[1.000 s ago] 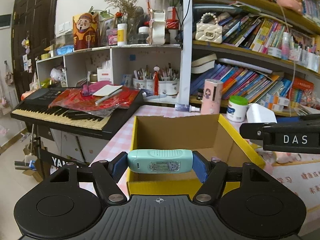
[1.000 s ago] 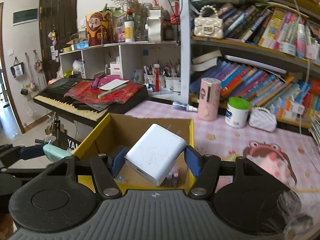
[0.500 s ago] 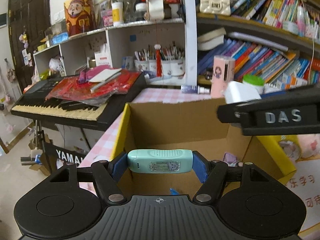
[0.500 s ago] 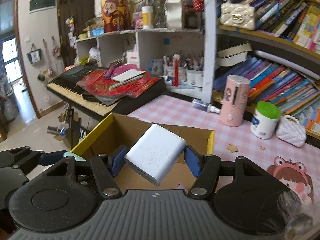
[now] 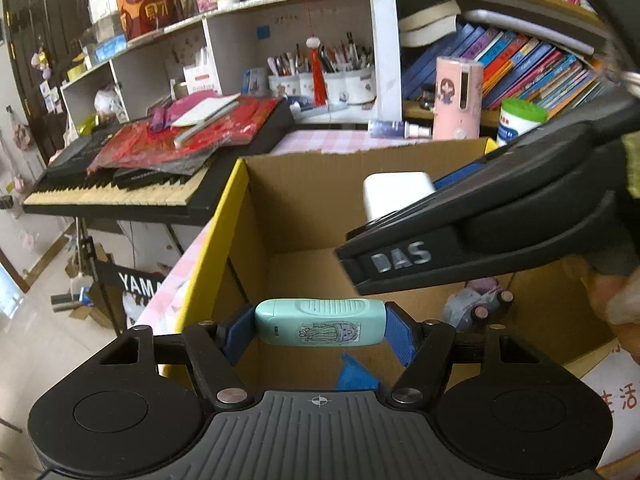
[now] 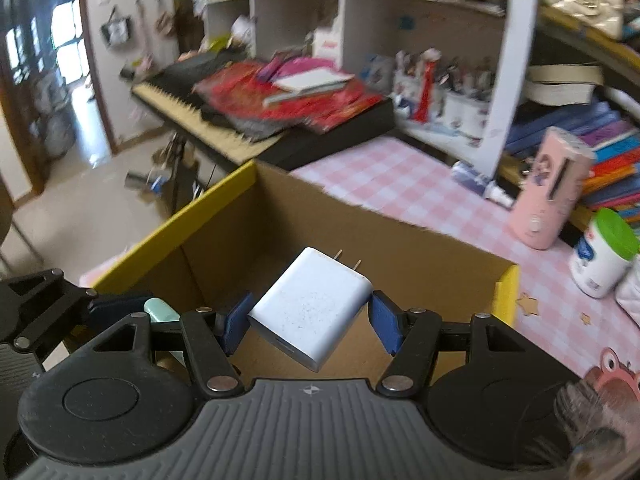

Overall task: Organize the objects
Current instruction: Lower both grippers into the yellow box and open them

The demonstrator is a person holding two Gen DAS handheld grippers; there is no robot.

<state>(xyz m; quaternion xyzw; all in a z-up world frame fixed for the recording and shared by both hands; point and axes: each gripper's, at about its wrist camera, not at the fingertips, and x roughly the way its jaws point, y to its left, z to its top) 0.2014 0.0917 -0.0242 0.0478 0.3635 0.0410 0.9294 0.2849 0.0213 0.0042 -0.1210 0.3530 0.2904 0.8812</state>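
Note:
My left gripper (image 5: 320, 326) is shut on a mint-green oblong gadget (image 5: 320, 322) with a sticker, held crosswise over the near side of an open cardboard box (image 5: 240, 216) with yellow rims. My right gripper (image 6: 308, 316) is shut on a white plug-in charger (image 6: 310, 308), tilted with its prongs pointing away, above the same box (image 6: 400, 252). In the left wrist view the right gripper's black body reaches in from the right with the charger (image 5: 396, 192) at its tip. In the right wrist view the mint gadget (image 6: 160, 312) peeks in at lower left. A small purple toy (image 5: 476, 304) lies inside the box.
The box stands on a pink checked tabletop (image 6: 404, 188). Behind it are a pink cylinder (image 6: 552, 196), a green-lidded white jar (image 6: 604, 256), a small spray bottle (image 5: 400, 129) and full bookshelves. A black keyboard (image 5: 120, 192) piled with red papers stands to the left.
Both grippers have moved forward and down over the box, which now fills more of each view. The right gripper has swung left across the left wrist view. Both grips are unchanged.

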